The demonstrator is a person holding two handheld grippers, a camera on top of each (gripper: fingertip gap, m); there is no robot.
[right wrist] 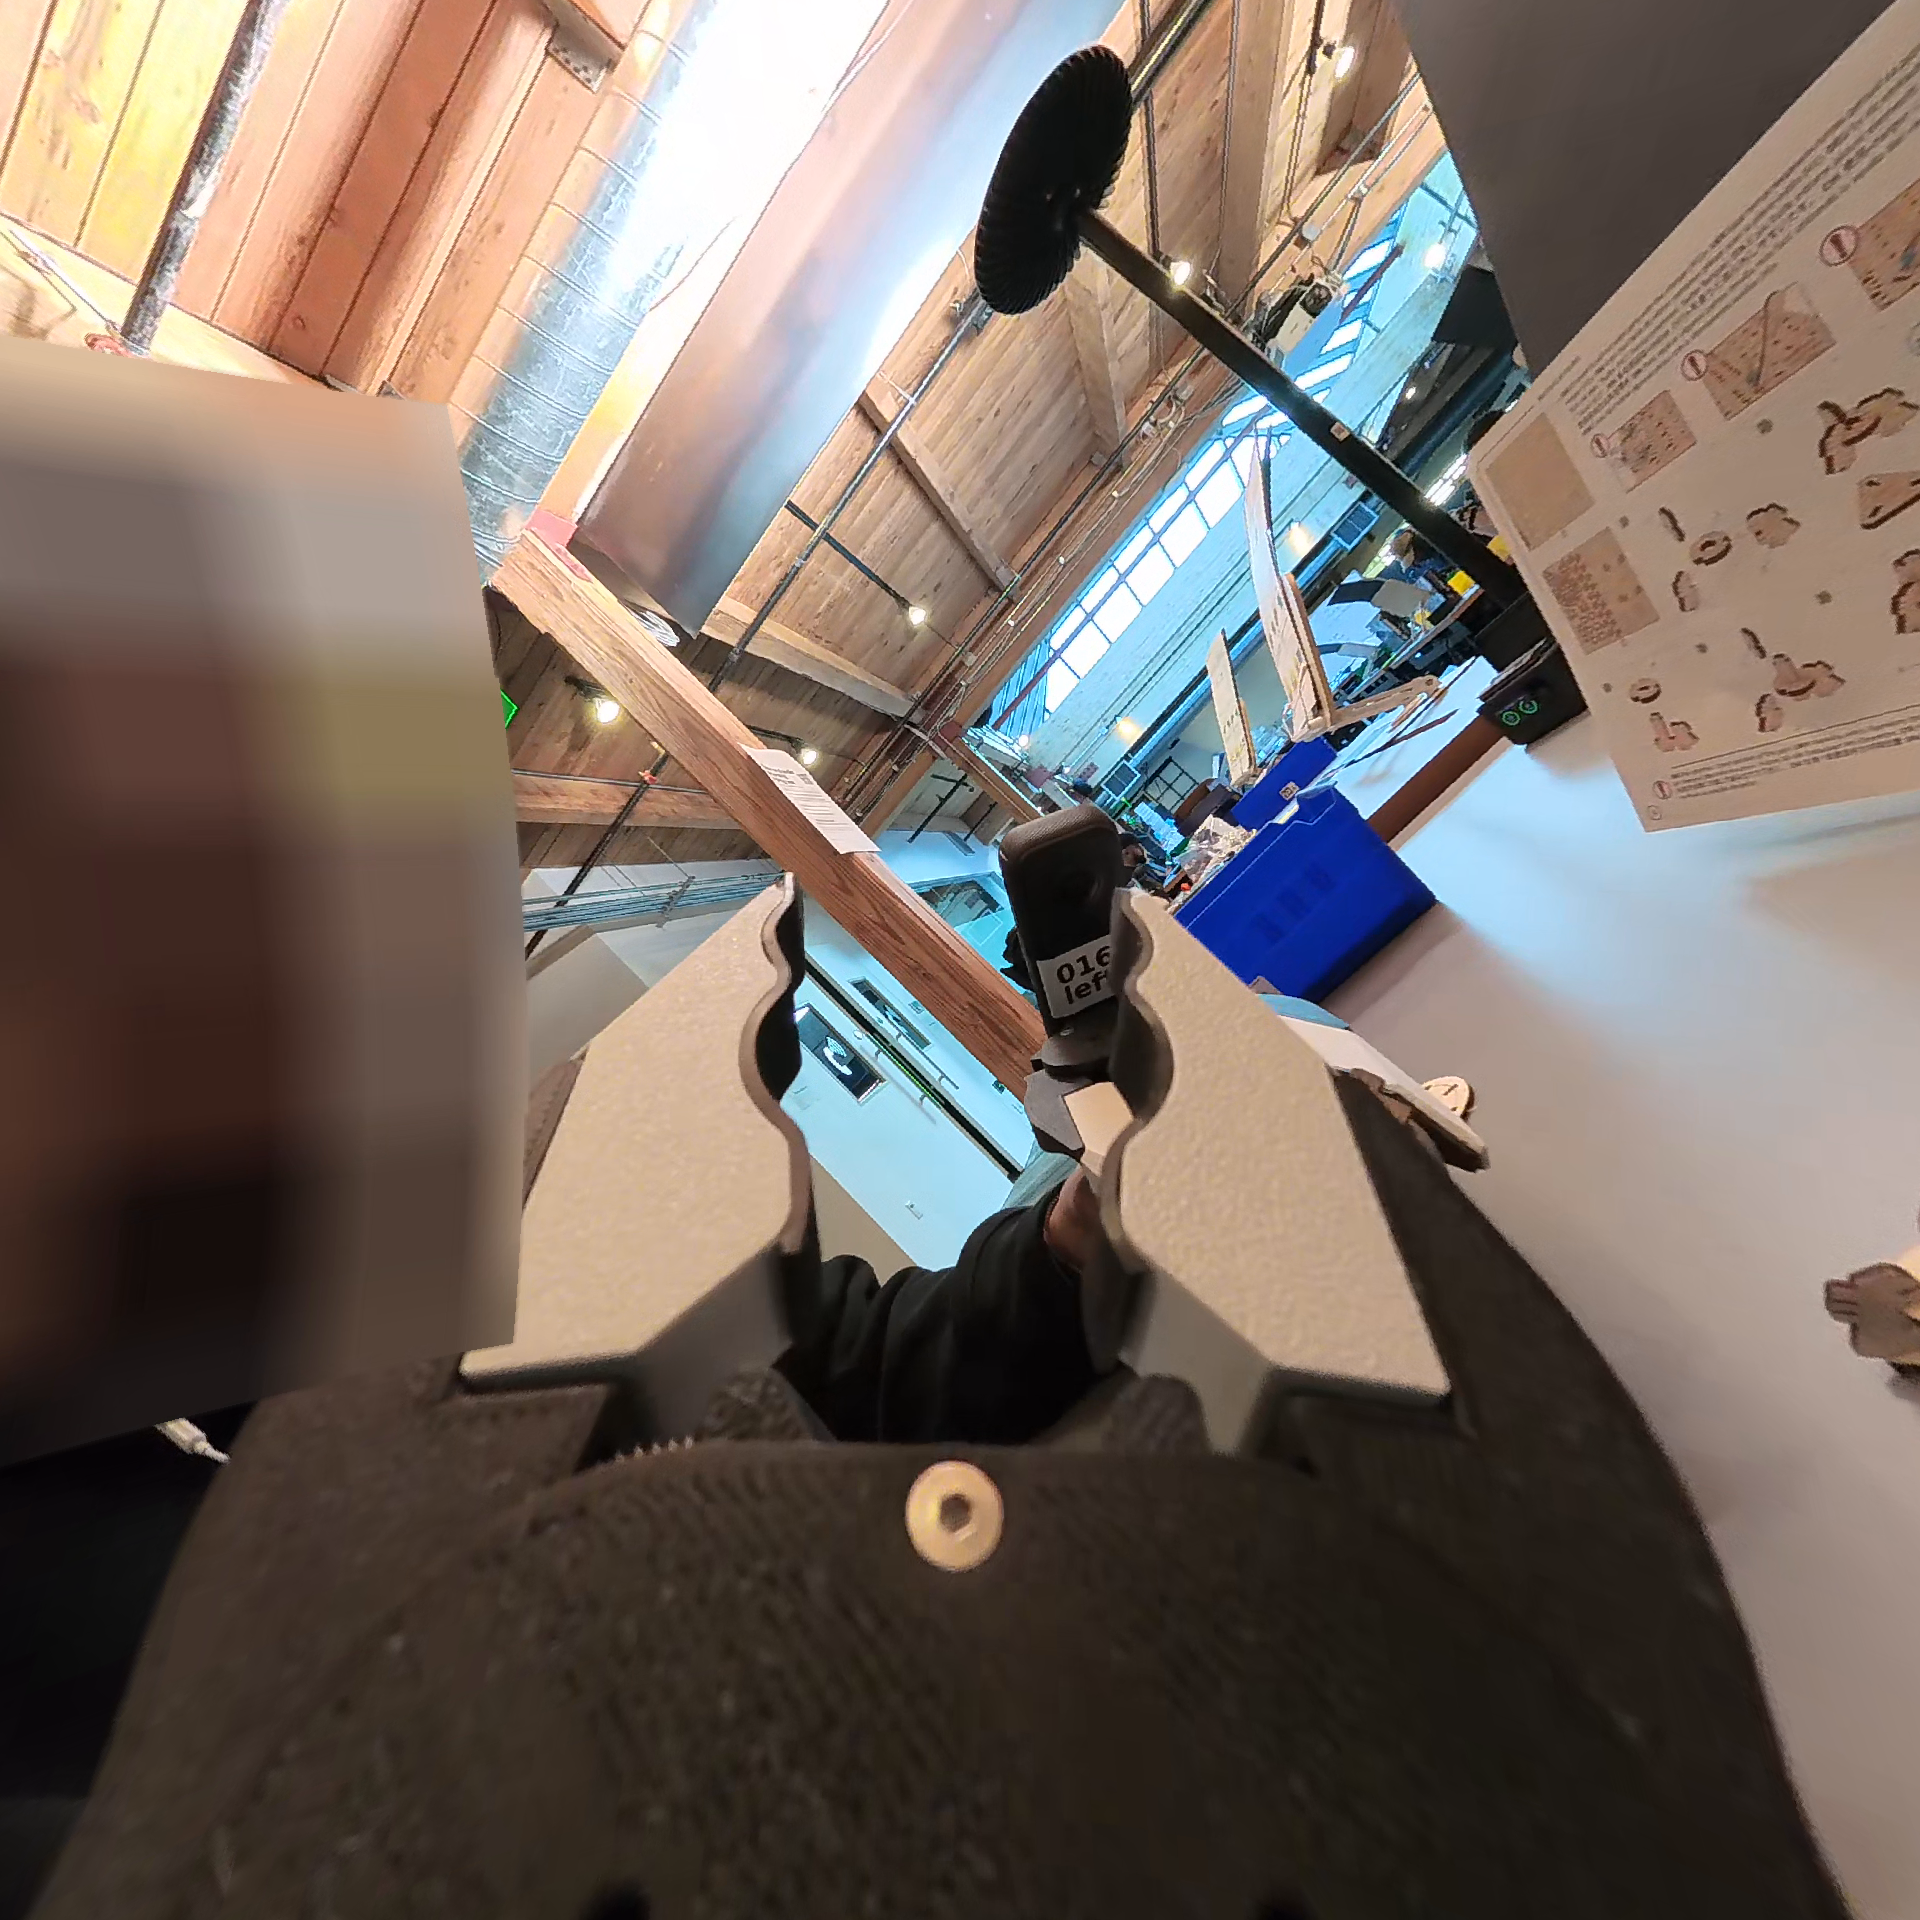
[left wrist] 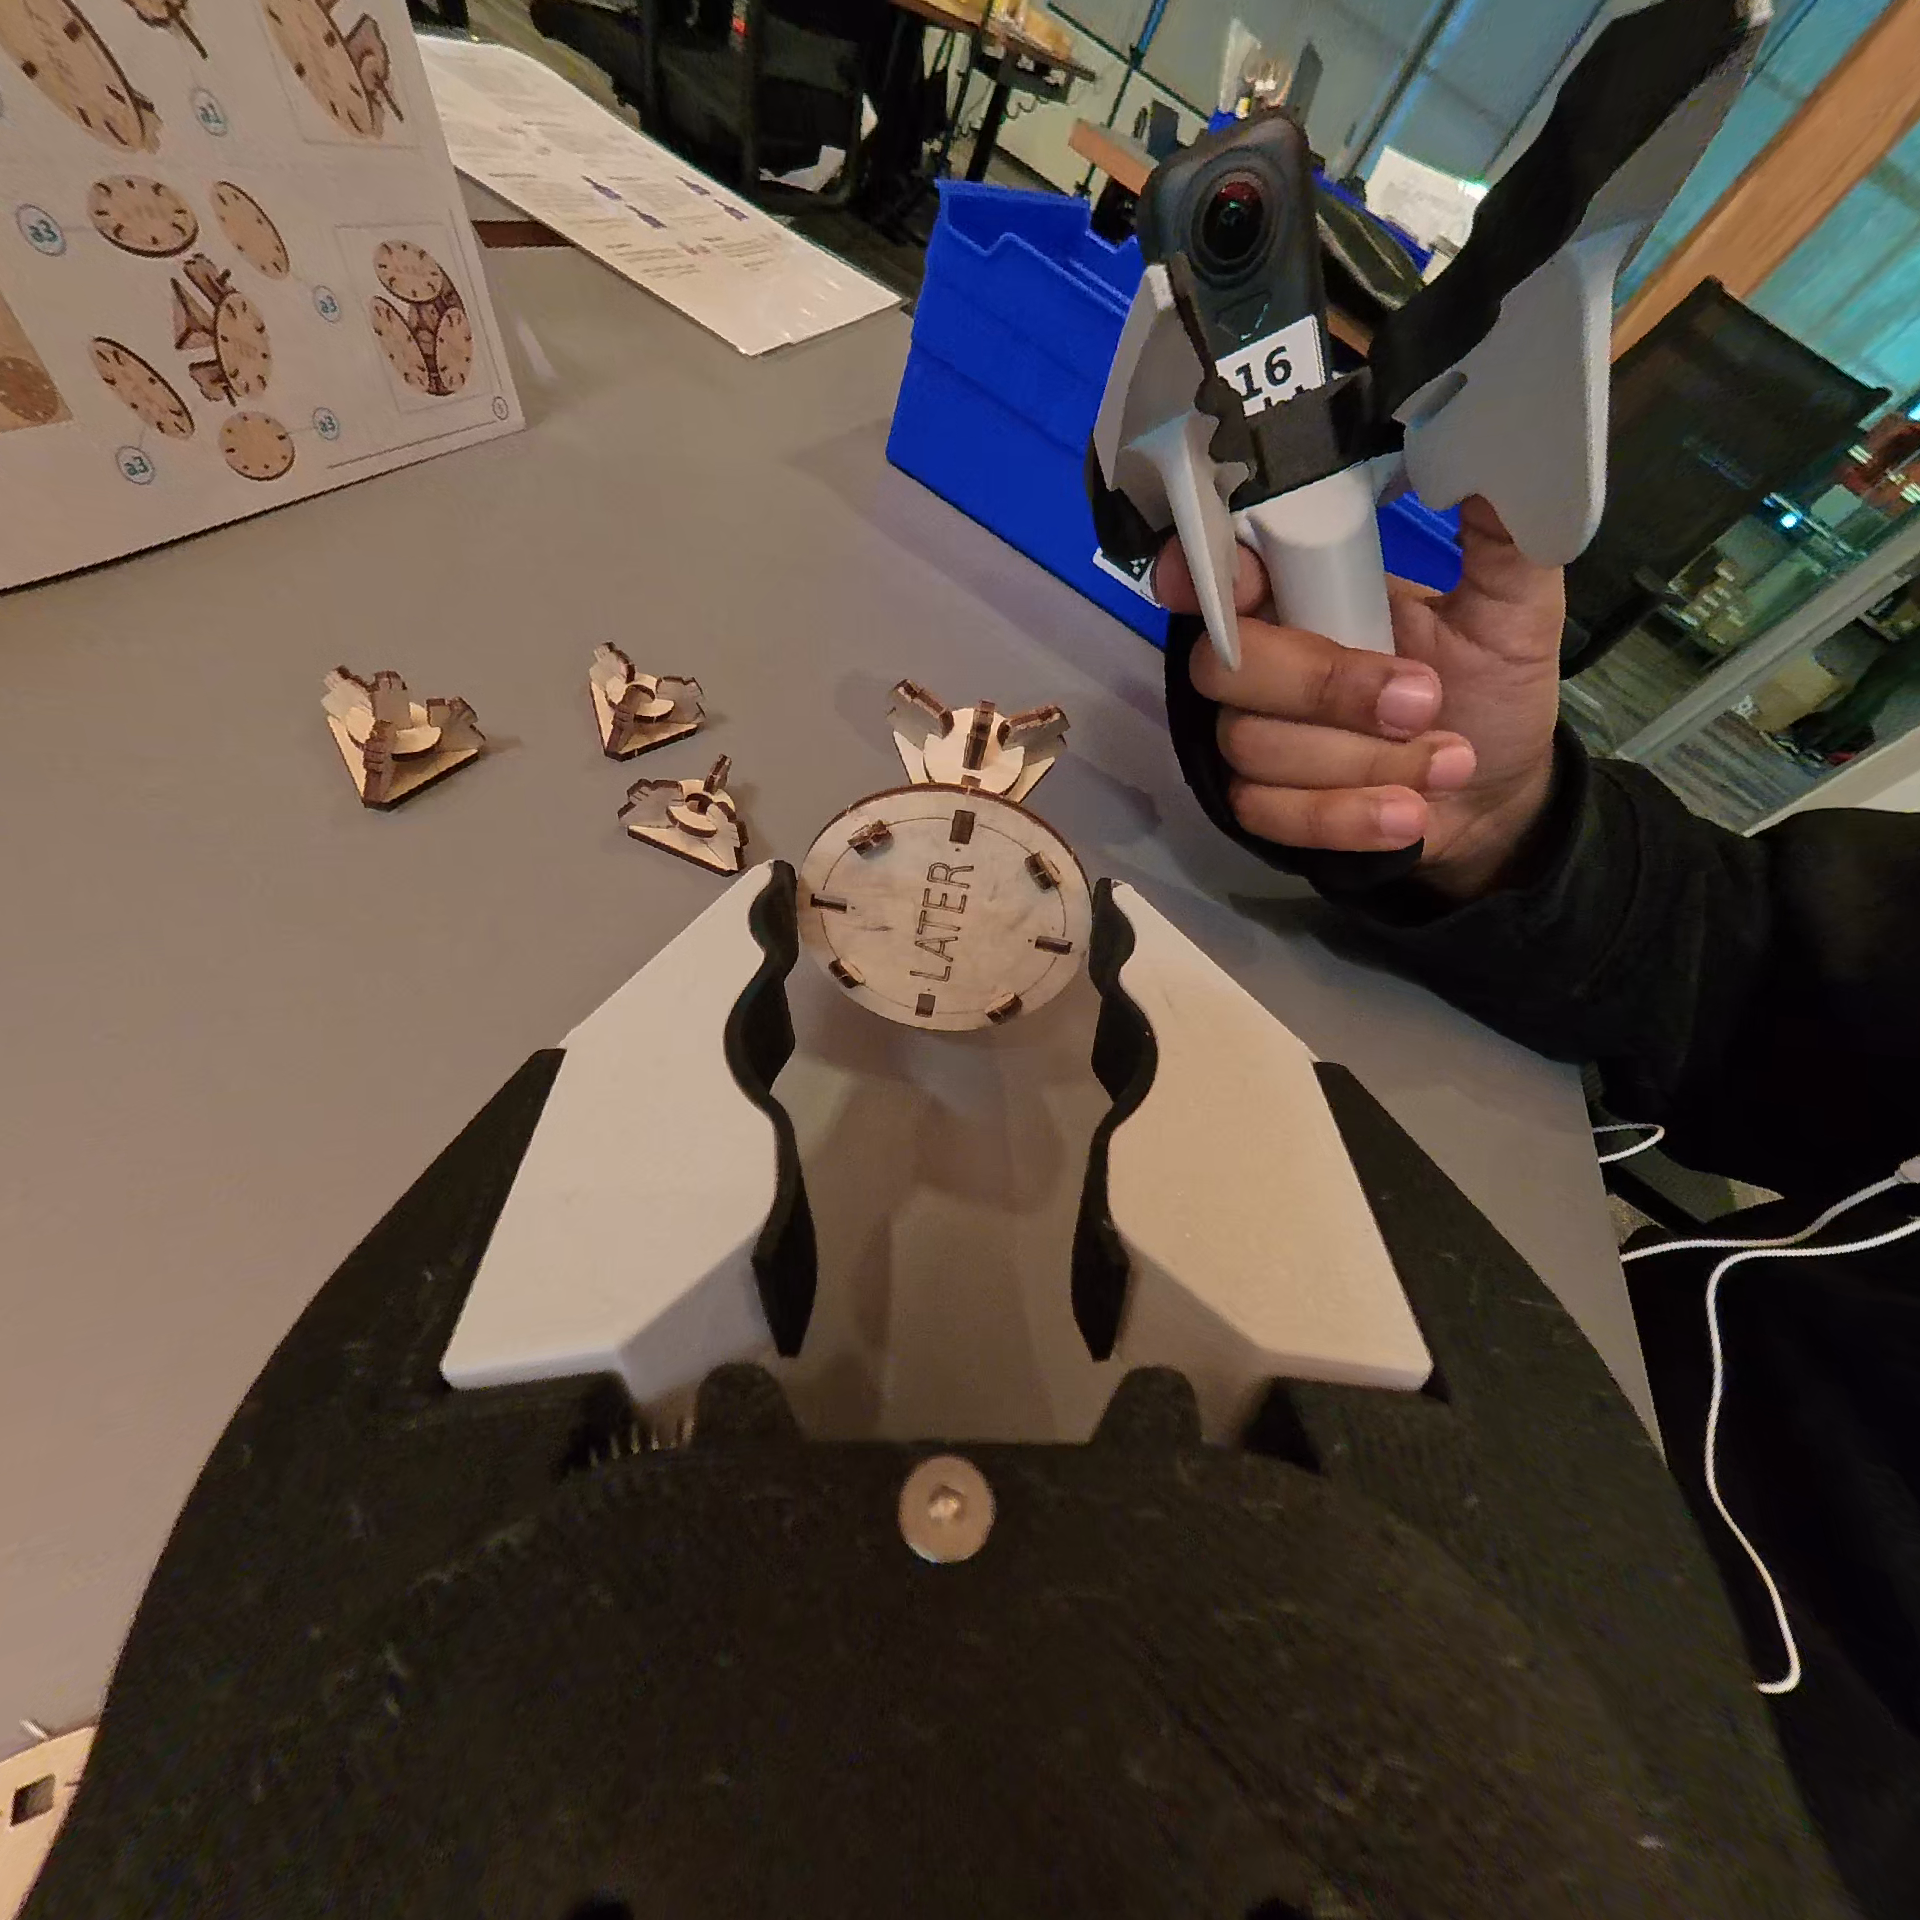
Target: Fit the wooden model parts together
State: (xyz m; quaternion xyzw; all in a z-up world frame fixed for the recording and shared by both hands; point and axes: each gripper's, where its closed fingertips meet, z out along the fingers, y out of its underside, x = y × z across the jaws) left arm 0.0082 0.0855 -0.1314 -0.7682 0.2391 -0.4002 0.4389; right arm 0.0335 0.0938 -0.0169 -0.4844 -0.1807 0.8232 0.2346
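Observation:
My left gripper (left wrist: 940,914) is shut on a round wooden disc (left wrist: 940,920) with slots and tabs round its rim. Both dark pads (left wrist: 774,935) lie against its edges. The disc is tilted towards the camera above the grey table (left wrist: 520,987), with a triangular wooden piece (left wrist: 977,743) joined at its far side. My right gripper (right wrist: 951,935) is open and empty, raised and pointing upwards, with the left gripper's camera (right wrist: 1060,914) behind its fingertips. A hand holds the right gripper's handle (left wrist: 1320,561), to the upper right in the left wrist view.
Three small triangular wooden assemblies (left wrist: 400,738), (left wrist: 644,712), (left wrist: 686,826) lie on the table left of the disc. An instruction sheet (left wrist: 208,260) stands at the back left and a blue bin (left wrist: 997,395) at the back. A white cable (left wrist: 1714,1351) hangs at the right.

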